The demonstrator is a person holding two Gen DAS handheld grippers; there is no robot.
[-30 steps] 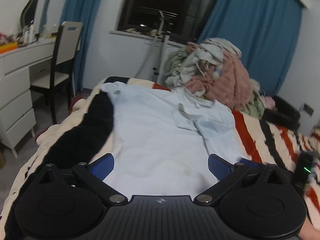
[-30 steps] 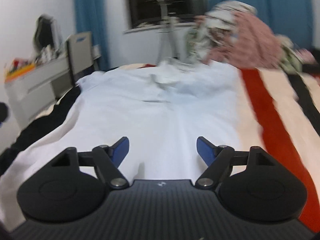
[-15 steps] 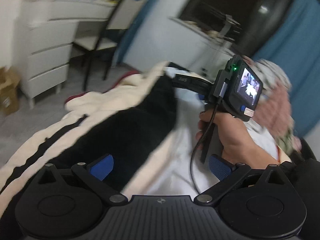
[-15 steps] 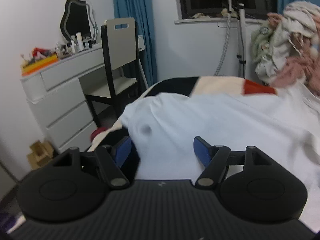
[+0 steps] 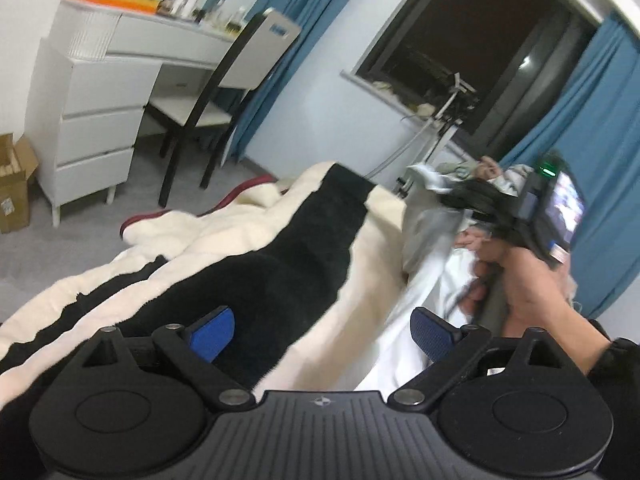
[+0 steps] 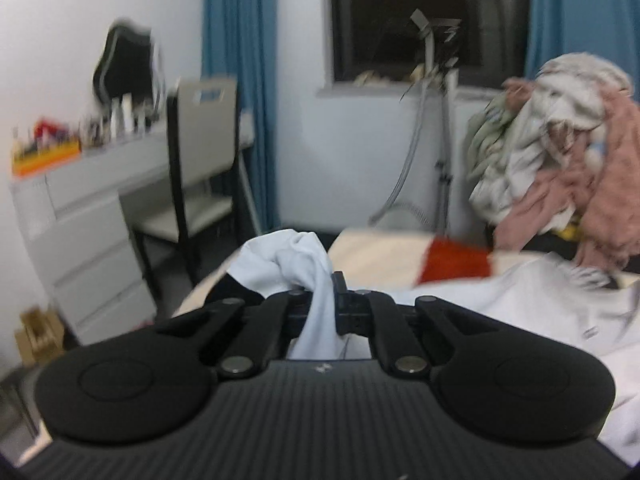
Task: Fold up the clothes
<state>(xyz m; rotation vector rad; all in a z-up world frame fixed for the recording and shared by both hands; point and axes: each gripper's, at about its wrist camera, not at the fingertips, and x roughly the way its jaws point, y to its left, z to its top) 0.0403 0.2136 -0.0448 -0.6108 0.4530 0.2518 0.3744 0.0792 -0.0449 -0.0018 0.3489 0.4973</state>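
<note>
Shirt [image 6: 316, 280] pinched in right hand-held gripper [image 6: 334, 304], left hand-held gripper [image 5: 322, 326] agape over blanket [image 5: 280, 264], clothes pile [image 6: 560, 152] beyond

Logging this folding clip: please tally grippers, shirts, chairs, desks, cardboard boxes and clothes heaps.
Black two-finger grippers: 2, left gripper and right gripper
Pale blue shirt: 1
Black-framed chair: 1
White drawer desk: 1
Brown cardboard box: 1
Pink and white clothes heap: 1
Total: 7

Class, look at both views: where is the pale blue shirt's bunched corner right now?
In the right wrist view, the shirt corner sits centre frame, pinched in the right gripper, lifted above the striped blanket, with the chair behind to the left.
</note>
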